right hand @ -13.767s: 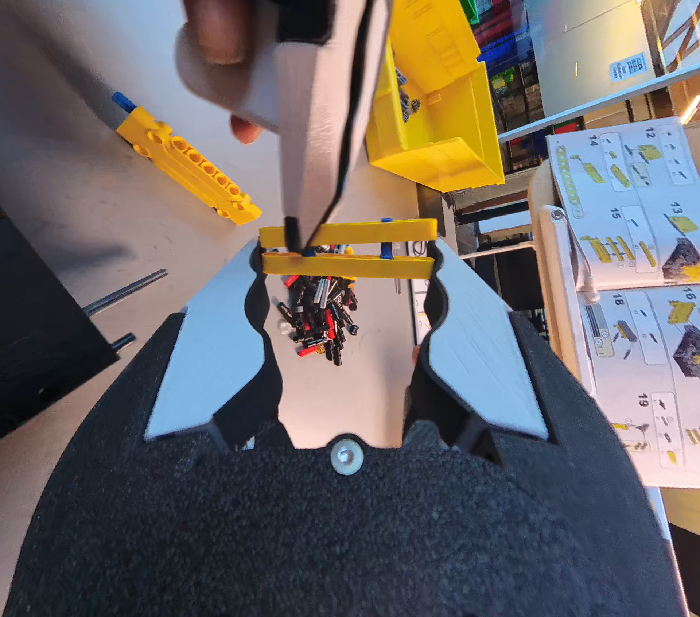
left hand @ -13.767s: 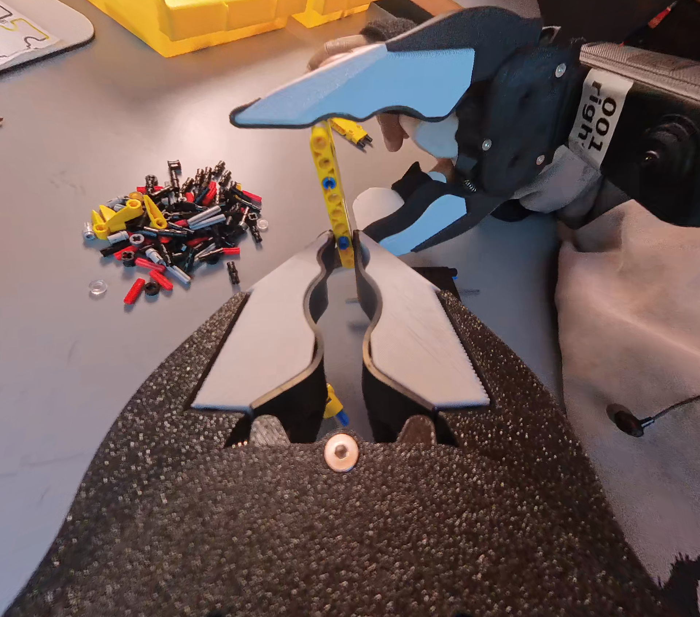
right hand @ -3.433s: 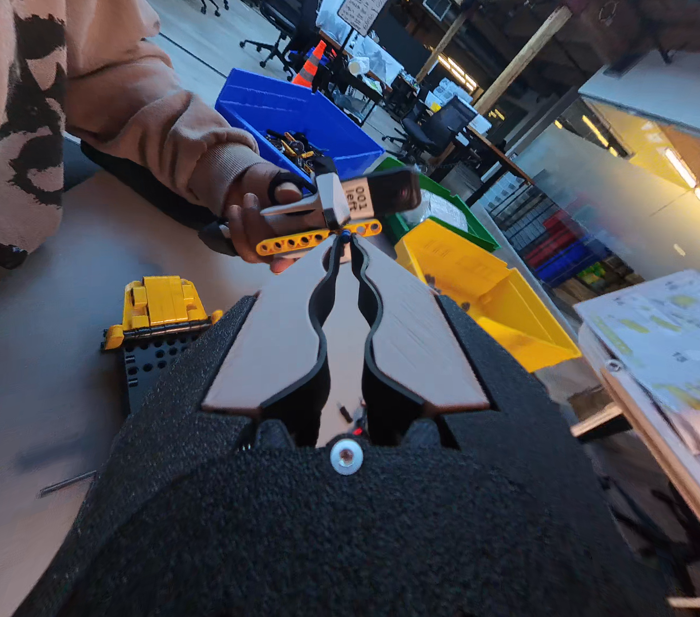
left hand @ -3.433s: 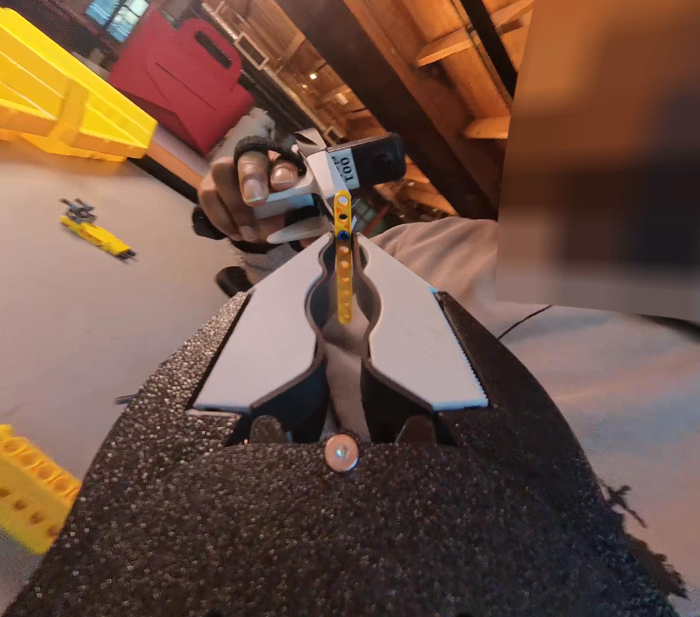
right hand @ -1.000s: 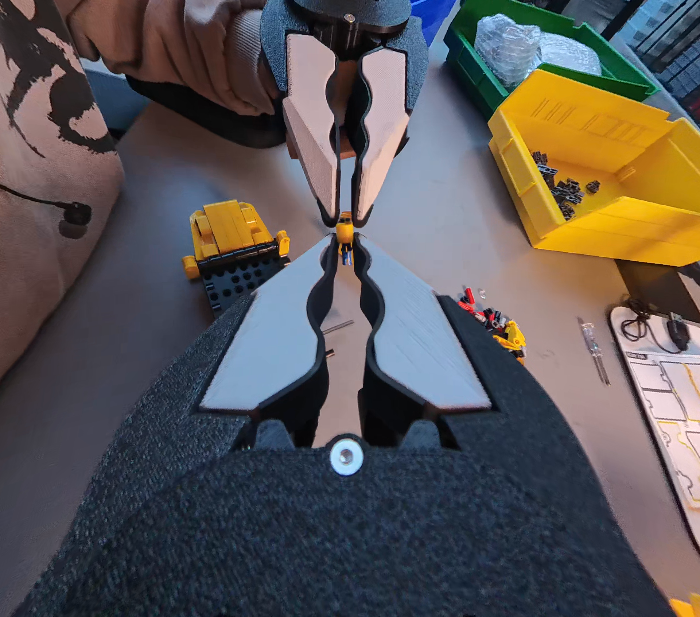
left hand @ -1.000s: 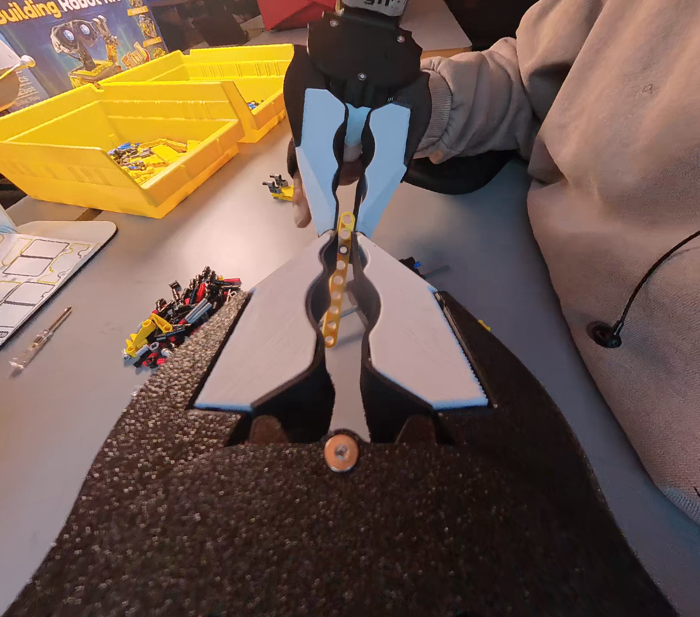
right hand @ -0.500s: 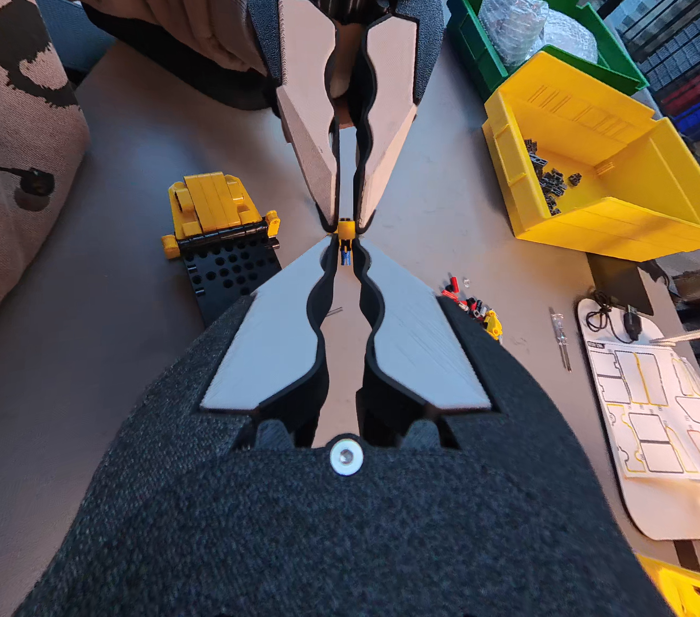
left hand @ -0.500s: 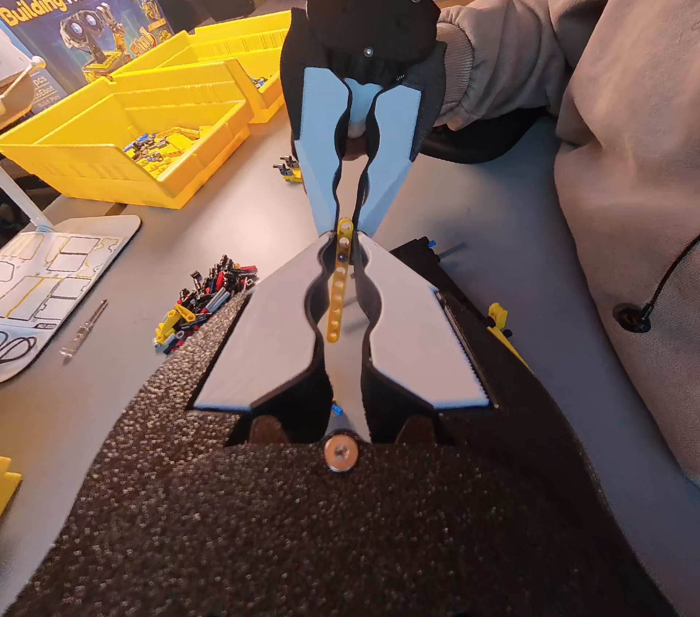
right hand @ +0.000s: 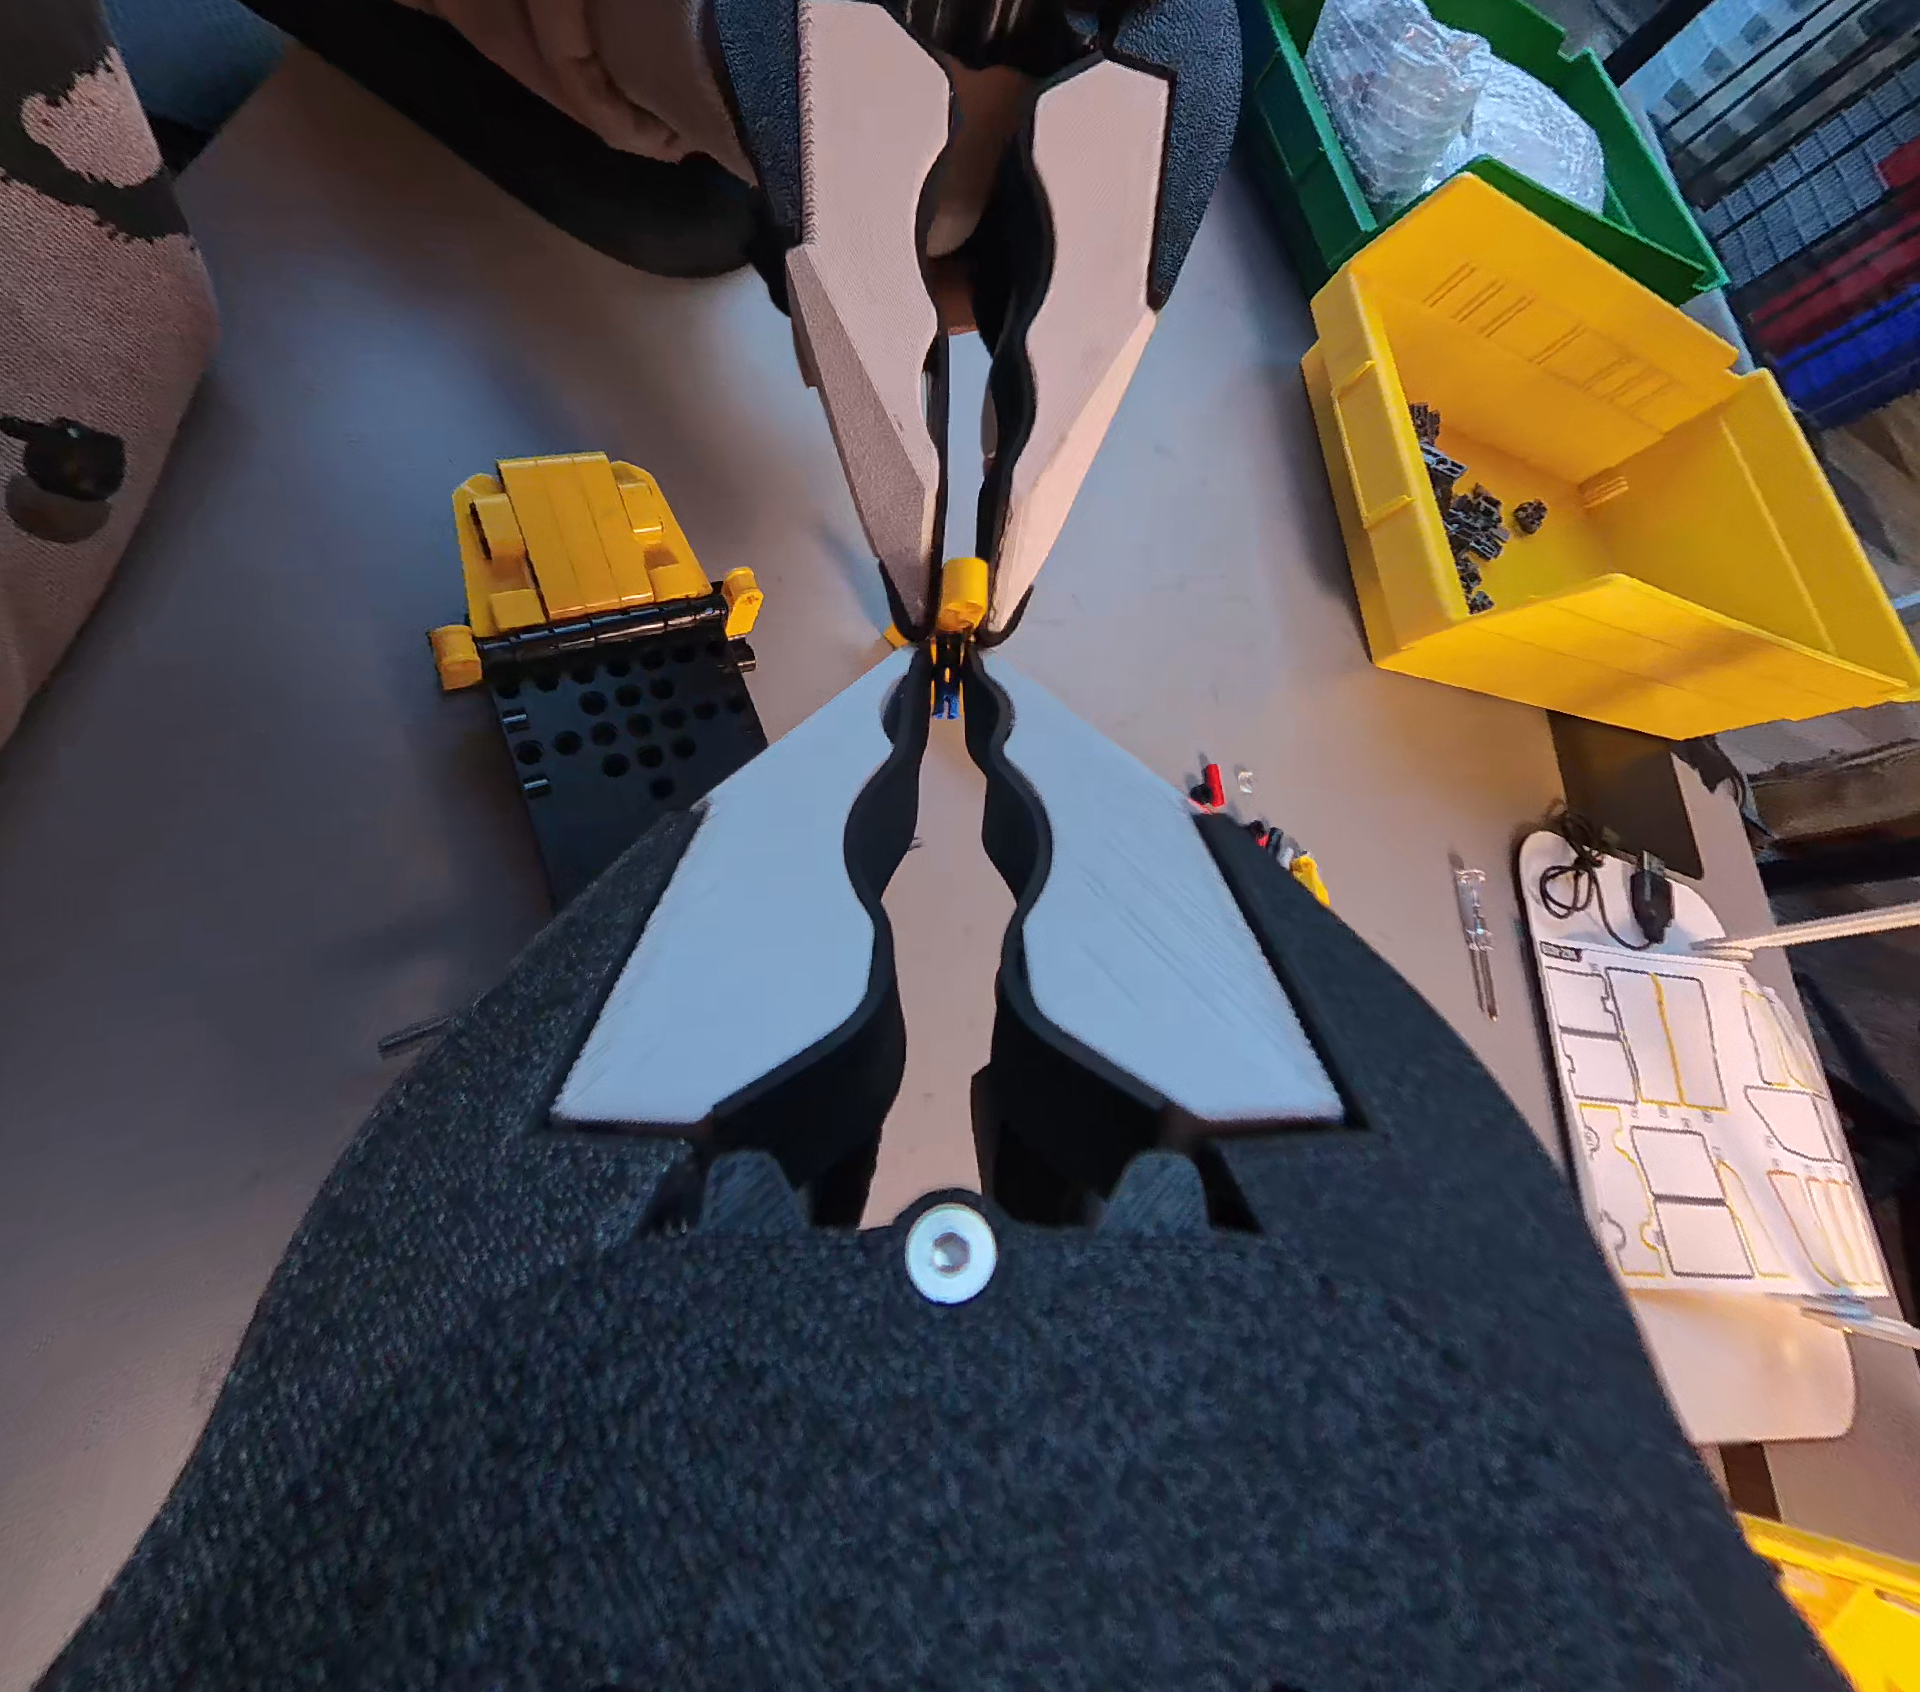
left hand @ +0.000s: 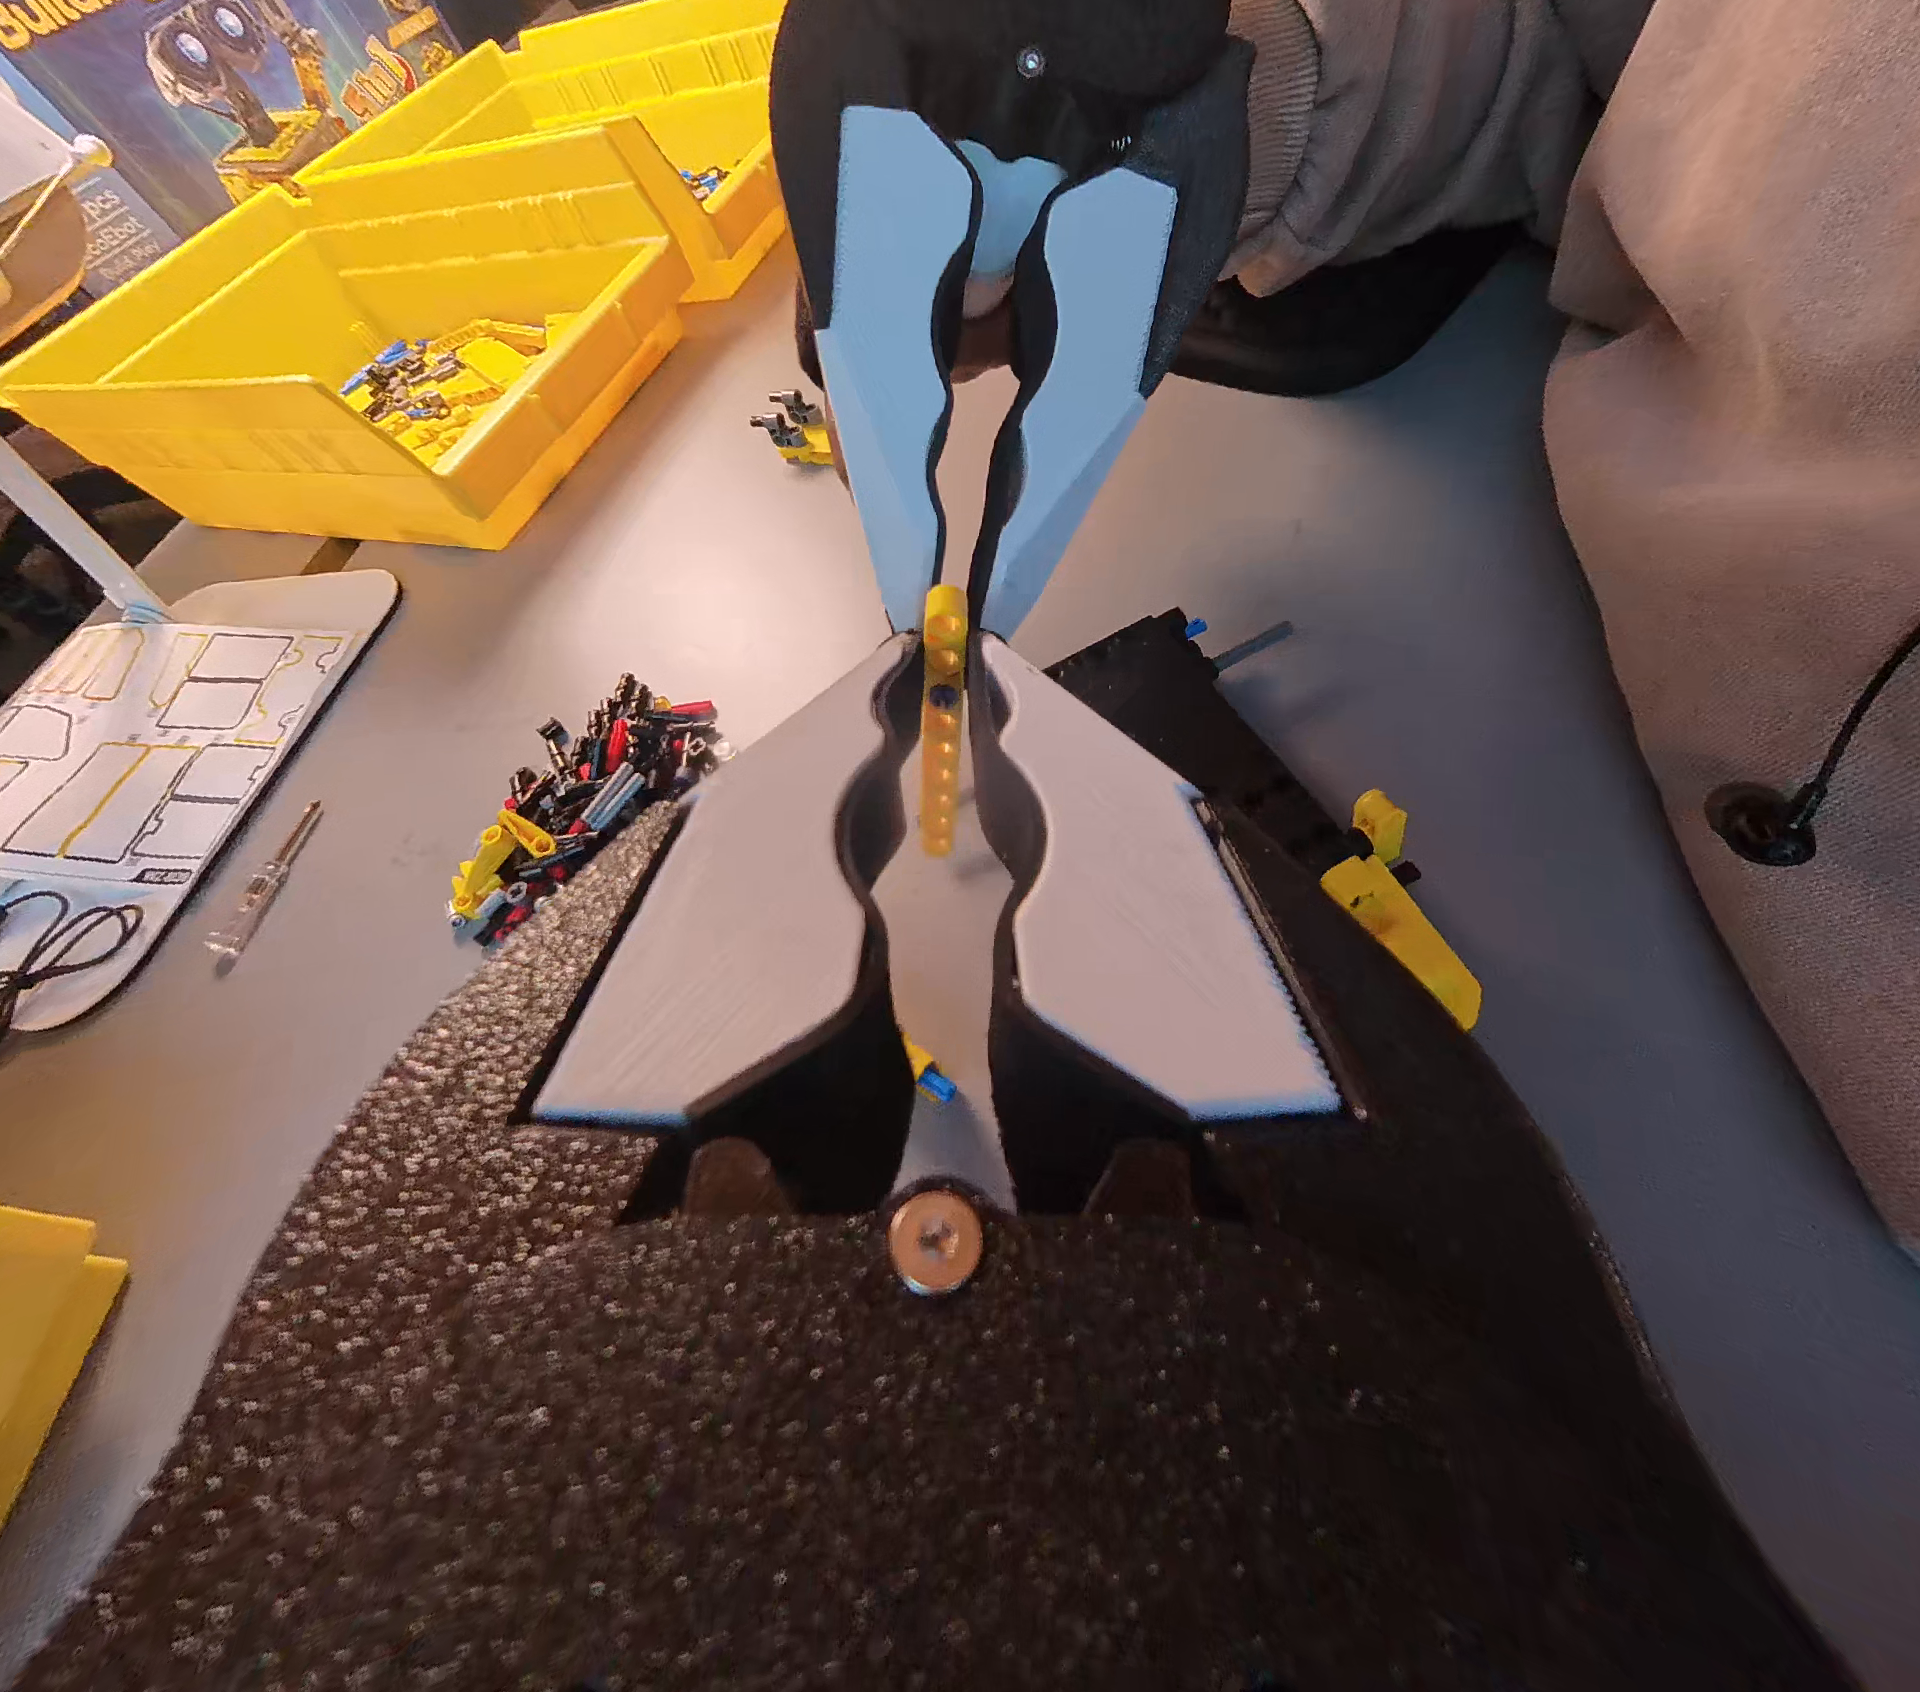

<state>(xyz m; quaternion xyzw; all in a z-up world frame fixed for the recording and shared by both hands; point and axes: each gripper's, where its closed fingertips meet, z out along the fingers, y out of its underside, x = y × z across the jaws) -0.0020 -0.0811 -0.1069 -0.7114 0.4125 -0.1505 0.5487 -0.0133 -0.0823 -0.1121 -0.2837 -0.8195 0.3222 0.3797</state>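
Observation:
My left gripper (left hand: pixel 940 650) is shut on a thin yellow beam with holes (left hand: pixel 943 759). The beam lies along the gap between its fingers, and its far end sticks out past the tips. My right gripper (right hand: pixel 943 671) meets it tip to tip from the opposite side and is shut on a small blue pin (right hand: pixel 943 695) at the beam's end (right hand: pixel 961 586). In the left wrist view the right gripper (left hand: pixel 951 603) reaches down from the top. In the right wrist view the left gripper (right hand: pixel 951 616) does the same. Both are held above the grey table (left hand: pixel 675 603).
A pile of small black, red and yellow parts (left hand: pixel 592 775) lies left of the grippers. A black and yellow model (right hand: pixel 603 634) sits on the table beneath them. Yellow bins (left hand: pixel 364 354), a green bin (right hand: pixel 1455 63), a printed sheet (left hand: pixel 156 728) and a small tool (left hand: pixel 265 873) lie around. A person's sleeve (left hand: pixel 1714 395) is at the right. Both grippers' tips are close together, under 4 cm apart.
Over the last second both grippers stayed shut and tip to tip while coming closer together and lower over the table. Much earlier, the right gripper was wide open around two beams.

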